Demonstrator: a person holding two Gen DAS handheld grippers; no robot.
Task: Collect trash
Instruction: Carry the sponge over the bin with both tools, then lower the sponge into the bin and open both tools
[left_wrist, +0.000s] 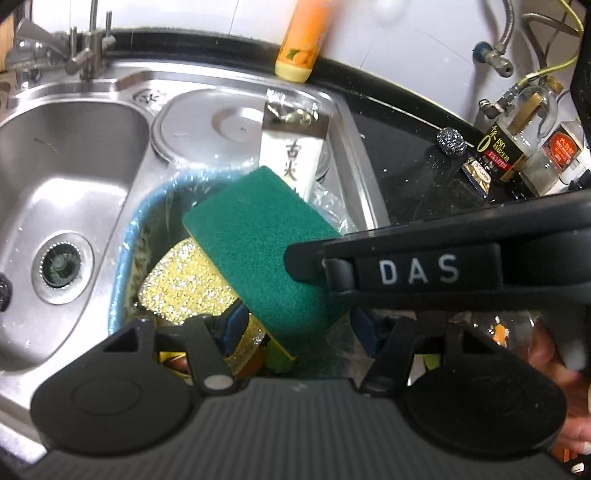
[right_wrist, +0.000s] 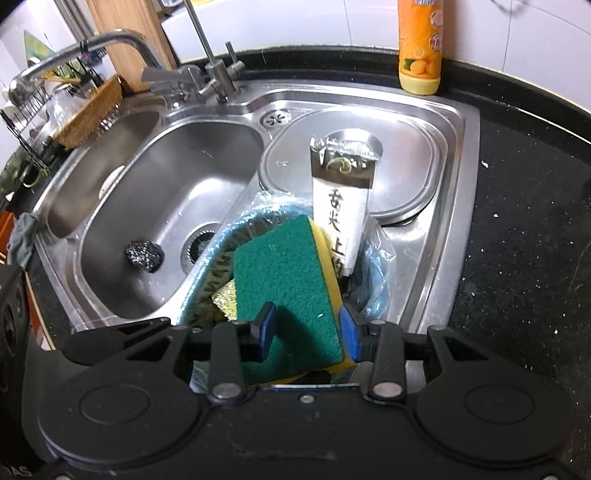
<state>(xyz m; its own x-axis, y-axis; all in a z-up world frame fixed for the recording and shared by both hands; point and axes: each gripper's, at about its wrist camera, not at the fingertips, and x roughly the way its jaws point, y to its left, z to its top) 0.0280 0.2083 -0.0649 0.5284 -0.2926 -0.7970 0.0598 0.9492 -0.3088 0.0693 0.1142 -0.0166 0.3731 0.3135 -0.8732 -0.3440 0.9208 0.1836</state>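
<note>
A green-and-yellow sponge (right_wrist: 288, 280) hangs over the blue, plastic-lined bin (right_wrist: 207, 273), and my right gripper (right_wrist: 308, 332) is shut on its near end with both blue pads. In the left wrist view the same green sponge (left_wrist: 258, 236) is held from the right by the right gripper's black finger (left_wrist: 314, 258). A gold glitter sponge (left_wrist: 184, 284) sticks out to the left, with my left gripper (left_wrist: 299, 325) shut on its near end; the green sponge covers part of that grip. A white packet with black characters (right_wrist: 340, 206) stands in the bin (left_wrist: 122, 258).
The bin sits in the right part of a steel sink (right_wrist: 166, 177), beside a basin holding a steel-wool ball (right_wrist: 144, 254). A steel lid (right_wrist: 406, 166) lies behind it. An orange soap bottle (right_wrist: 419, 48) and taps (right_wrist: 218, 74) stand at the back. Bottles (left_wrist: 535, 122) crowd the black counter.
</note>
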